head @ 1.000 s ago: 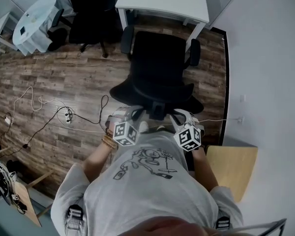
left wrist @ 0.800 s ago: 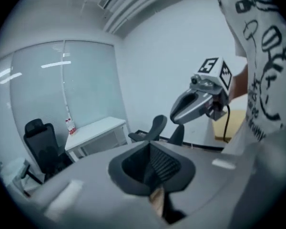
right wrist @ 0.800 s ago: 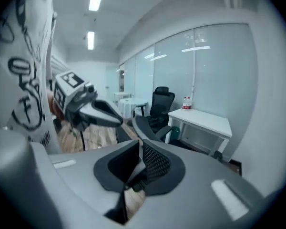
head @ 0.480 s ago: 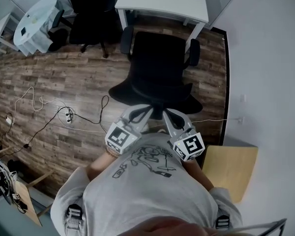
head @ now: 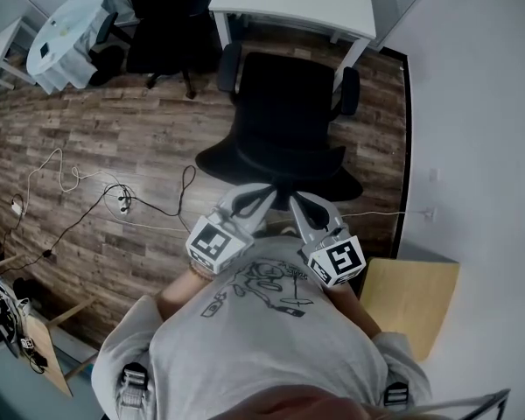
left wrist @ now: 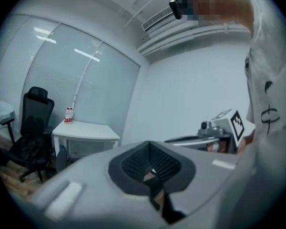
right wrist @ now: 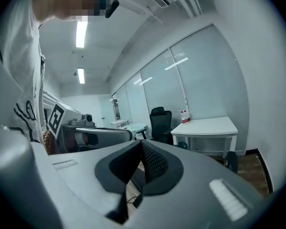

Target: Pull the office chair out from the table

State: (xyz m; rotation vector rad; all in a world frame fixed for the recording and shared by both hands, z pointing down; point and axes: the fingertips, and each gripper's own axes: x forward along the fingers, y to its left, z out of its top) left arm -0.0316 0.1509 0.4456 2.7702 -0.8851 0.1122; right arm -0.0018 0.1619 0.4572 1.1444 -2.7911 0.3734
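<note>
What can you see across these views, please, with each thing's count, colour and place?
office chair: one, black, mid-floor, just before the desk
desk: one, white, top, near the wall
second chair: one, black, top left
round table: one, white, far top left
cables: several, black and white, on the wood floor, left
wooden panel: one, light, right, by the wall
bottles: count unclear, red-capped, on the desk
left tool: grey, shut, empty, before the chest
right tool: grey, shut, empty, beside it
T-shirt: grey, bottom
</note>
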